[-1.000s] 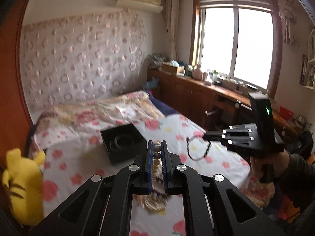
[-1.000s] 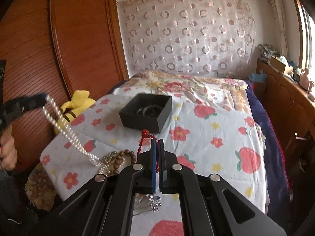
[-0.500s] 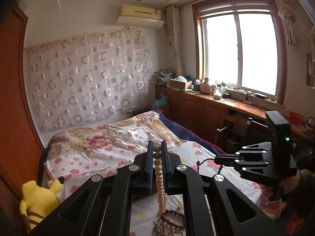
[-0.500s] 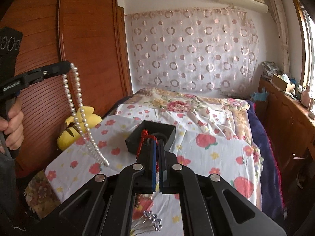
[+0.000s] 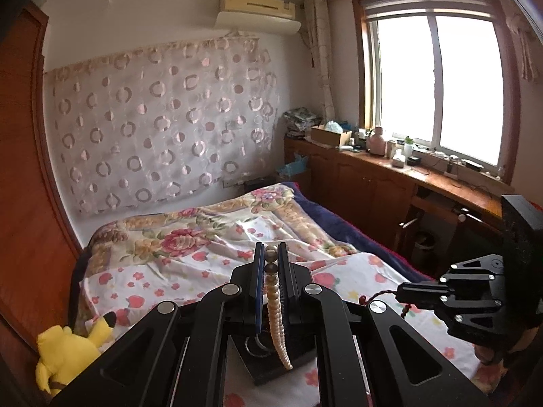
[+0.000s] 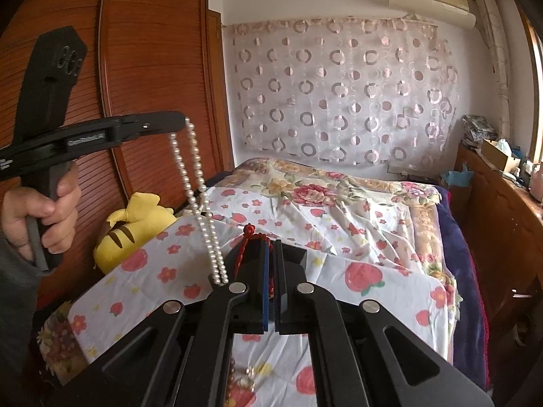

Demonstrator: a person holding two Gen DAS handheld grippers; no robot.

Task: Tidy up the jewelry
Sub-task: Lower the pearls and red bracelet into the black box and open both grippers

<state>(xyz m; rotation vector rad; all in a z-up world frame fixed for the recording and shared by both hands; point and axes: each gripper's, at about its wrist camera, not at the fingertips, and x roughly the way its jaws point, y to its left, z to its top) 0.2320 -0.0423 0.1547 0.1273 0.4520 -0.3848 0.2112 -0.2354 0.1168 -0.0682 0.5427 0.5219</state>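
Left gripper [image 5: 270, 264] pinched on pearl necklace [image 5: 276, 322]; strand hangs straight down, its tail dangling over the black box [image 5: 268, 369] directly beneath on the bed [image 5: 217, 261]. Left is the nearer hand to the box, so lowering looks next. Right gripper [image 6: 271, 254] clamped on a red cord [image 6: 247, 237], beads hidden. Both grippers raised, angled slightly down. Yellow plush toy [image 6: 135, 230] beyond, by the wardrobe [image 6: 146, 68].

a bed [image 6: 390, 237] is carrying a strawberry-print sheet [image 6: 339, 281] spread over a floral quilt [image 5: 176, 234]. a black box [image 5: 271, 366] is sitting on the sheet, and a yellow plush toy [image 6: 135, 227] is lying at the bed's edge.
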